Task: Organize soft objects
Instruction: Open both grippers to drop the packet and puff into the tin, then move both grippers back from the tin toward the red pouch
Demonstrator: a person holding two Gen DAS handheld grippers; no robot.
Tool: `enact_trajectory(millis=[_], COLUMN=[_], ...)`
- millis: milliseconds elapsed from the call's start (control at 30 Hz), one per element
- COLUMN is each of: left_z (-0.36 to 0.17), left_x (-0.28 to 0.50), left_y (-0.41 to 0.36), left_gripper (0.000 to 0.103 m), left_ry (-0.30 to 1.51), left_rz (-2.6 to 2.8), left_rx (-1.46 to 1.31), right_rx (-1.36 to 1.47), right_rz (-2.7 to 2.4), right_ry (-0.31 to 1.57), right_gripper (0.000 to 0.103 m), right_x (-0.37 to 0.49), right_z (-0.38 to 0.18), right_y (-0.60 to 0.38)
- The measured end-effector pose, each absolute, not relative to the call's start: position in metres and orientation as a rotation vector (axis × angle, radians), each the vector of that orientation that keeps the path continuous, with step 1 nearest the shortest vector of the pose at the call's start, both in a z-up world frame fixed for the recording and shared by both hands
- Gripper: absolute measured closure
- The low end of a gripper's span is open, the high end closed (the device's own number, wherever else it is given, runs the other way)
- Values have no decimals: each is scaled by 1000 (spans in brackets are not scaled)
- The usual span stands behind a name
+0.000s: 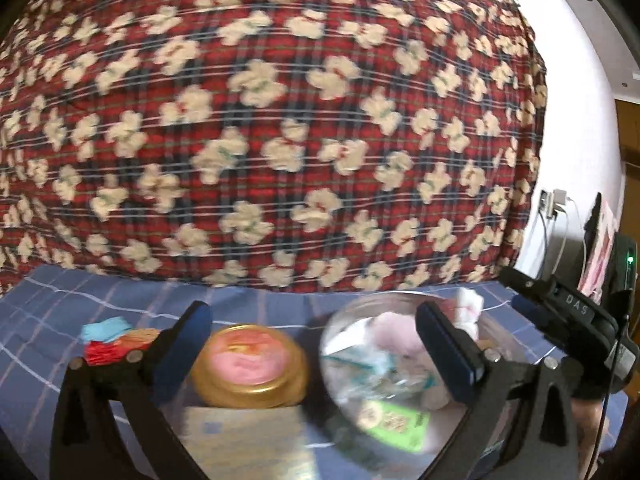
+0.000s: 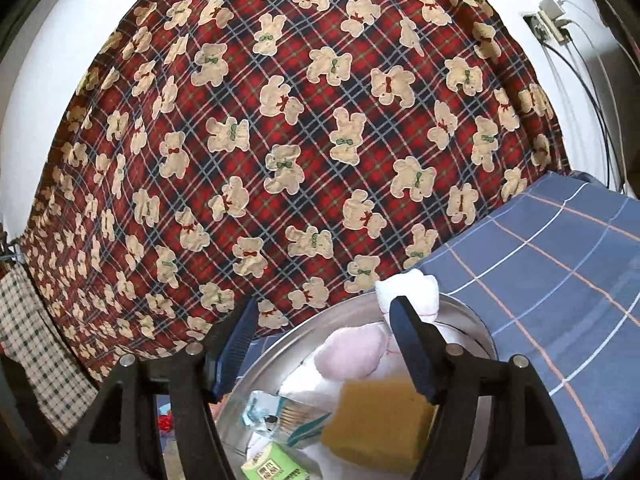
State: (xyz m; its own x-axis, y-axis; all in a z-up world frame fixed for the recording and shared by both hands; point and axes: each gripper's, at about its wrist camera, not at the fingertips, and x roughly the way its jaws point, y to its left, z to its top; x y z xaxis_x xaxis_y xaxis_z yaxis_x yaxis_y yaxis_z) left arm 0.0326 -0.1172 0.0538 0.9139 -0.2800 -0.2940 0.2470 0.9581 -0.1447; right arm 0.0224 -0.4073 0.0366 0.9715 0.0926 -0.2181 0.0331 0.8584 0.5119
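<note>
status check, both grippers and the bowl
Left gripper open, empty. Right gripper open, empty, above metal bowl. Yellow sponge in bowl. Nothing in the way.

Bowl [image 2: 460,312]: shiny smooth metal; sponge [image 2: 376,416]: yellow, porous, matt; bear-print blanket [image 2: 304,128]: woven plaid cloth; bedsheet [image 2: 560,264]: smooth checked cotton; tin [image 1: 250,364]: glossy gold lid; fingers [image 2: 412,350]: matt black plastic, ribbed blue pads.

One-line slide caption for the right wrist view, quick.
Open right hand-held gripper over a metal bowl holding a yellow sponge, pink plush and white cloth.
</note>
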Motion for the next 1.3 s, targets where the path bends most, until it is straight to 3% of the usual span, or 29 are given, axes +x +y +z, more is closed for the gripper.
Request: enact_trajectory(millis=[333,633,867,1300], left_z=[35,21,14,7], left_x=[26,26,27,23], left_y=[-34,-15,-13,7], left_gripper=[0,0,0,0], left_ry=[255,203,210,238], left_rz=[-47,18,7,-30], left_rx=[-70,-44,-11,-46], right_rx=[503,494,500,438], right_rz=[-123,-277,-421,-420], right_ry=[151,-1,-116,-83], right_gripper=[33,33,24,23], right_x=[0,-32,-64,-77], right_z=[32,36,38,37], right_y=[-404,-397,-398,-379])
